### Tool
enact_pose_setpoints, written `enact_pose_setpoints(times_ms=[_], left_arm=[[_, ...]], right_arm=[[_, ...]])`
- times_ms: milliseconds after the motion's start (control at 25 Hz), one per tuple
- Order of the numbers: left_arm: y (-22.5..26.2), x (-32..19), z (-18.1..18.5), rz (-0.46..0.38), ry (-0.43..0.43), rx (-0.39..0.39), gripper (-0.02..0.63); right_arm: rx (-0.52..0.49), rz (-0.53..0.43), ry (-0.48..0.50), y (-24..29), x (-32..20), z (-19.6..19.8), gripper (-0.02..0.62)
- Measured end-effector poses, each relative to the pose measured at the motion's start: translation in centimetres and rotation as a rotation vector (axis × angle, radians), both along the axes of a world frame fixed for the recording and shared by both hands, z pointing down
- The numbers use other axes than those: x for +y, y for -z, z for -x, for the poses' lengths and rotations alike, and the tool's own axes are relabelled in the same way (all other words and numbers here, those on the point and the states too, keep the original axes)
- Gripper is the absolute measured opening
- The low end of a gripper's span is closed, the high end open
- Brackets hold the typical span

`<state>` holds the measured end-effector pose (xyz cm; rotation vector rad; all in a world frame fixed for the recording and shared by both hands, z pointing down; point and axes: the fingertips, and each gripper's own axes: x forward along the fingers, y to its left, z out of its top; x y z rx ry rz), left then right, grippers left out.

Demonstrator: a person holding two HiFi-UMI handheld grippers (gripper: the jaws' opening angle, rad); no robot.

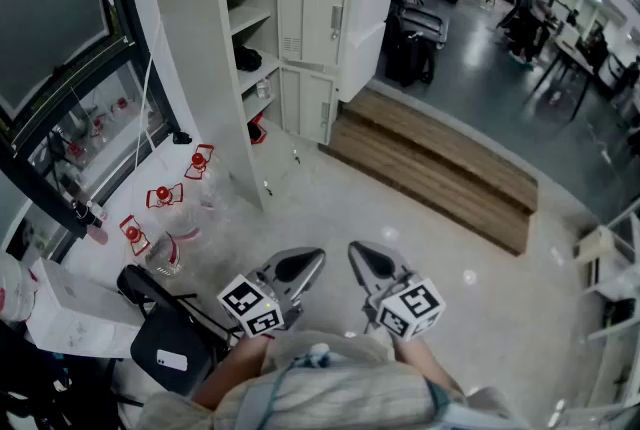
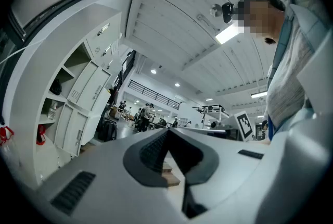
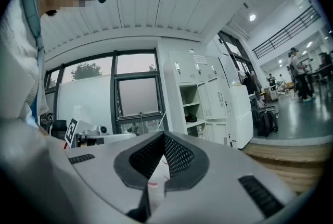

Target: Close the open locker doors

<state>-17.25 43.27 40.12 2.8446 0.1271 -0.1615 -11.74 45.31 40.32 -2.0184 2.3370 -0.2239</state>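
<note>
While locker doors [image 1: 318, 18] stand open, left gripper [image 1: 303, 263], right gripper [image 1: 363, 255] closed; empty

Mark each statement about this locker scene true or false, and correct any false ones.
1. The left gripper and the right gripper are both held well away from the lockers. True.
2. The left gripper grips a locker door. False: its jaws are together, with nothing between them.
3. Some locker compartments stand open, showing shelves. True.
4. In the head view, the wooden step lies left of the lockers. False: it lies to their right.
</note>
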Motion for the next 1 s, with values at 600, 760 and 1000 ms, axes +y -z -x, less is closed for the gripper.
enact_pose_setpoints(times_ms=[600, 760, 1000], left_arm=[[-0.19, 0.42, 0.23, 0.009, -0.016, -0.007, 0.003], [-0.06, 0.20, 0.29, 0.011, -0.011, -0.003, 0.003], [-0.38, -0.32, 0.62, 0.026, -0.012, -0.008, 0.003]], right_arm=[[0.014, 0.012, 0.007, -0.03, 0.23, 0.62, 0.002], [0.013, 0.011, 0.014, 0.11, 0.11, 0.79, 0.002], [0.012, 0.001, 0.030, -0.04, -0.51, 1.05, 0.002]])
